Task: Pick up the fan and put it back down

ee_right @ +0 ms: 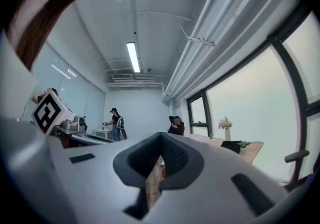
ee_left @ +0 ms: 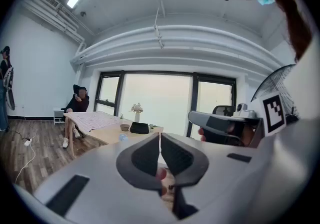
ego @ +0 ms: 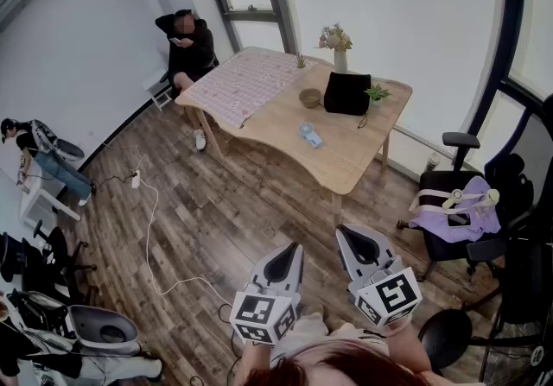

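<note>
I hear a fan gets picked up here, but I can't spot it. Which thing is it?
Look at the wooden table across the room. On its bare half, nearer the camera than the brown bowl and the black bag, lies the fan. It is small, pale blue and sits alone.

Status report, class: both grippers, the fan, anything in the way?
Left gripper shut, empty. Right gripper shut, empty. Fan on table, untouched, far ahead. Only floor between.
</note>
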Action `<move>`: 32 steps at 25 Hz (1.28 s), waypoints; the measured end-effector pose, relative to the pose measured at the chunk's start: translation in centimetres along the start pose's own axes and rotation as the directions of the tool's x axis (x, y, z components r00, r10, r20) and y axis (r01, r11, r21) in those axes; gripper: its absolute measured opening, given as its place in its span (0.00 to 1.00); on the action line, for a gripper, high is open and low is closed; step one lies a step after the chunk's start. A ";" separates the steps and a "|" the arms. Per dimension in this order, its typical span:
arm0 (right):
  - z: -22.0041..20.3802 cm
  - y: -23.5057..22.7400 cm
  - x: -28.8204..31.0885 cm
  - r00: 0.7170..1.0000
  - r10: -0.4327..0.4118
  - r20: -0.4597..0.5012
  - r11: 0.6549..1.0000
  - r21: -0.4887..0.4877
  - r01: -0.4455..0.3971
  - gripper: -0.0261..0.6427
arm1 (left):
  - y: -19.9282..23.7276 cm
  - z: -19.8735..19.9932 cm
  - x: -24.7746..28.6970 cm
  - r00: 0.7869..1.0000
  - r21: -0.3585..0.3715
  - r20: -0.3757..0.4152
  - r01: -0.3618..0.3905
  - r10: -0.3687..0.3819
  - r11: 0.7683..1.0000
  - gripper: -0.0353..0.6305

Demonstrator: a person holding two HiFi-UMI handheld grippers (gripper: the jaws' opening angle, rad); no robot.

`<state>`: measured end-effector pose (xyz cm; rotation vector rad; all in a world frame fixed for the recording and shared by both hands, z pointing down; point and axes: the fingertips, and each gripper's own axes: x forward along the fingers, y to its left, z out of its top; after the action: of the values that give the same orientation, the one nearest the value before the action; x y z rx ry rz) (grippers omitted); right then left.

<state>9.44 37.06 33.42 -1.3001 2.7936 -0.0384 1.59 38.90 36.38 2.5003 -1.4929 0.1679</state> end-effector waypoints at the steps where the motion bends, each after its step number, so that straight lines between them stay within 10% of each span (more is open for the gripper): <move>1: 0.2 0.0 0.5 1.000 -0.004 0.000 1.000 -0.001 0.004 0.04 | 0.5 0.3 0.1 1.000 0.000 0.000 0.002 -0.002 1.000 0.07; 32: -1.3 -0.3 11.5 0.987 -0.158 -0.033 0.987 -0.019 0.157 0.04 | 11.7 1.9 4.4 0.990 0.010 0.003 0.142 -0.143 0.990 0.07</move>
<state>2.24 28.10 34.20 -1.5360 2.7177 -0.0455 -6.61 29.31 37.05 2.6046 -1.3112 0.1474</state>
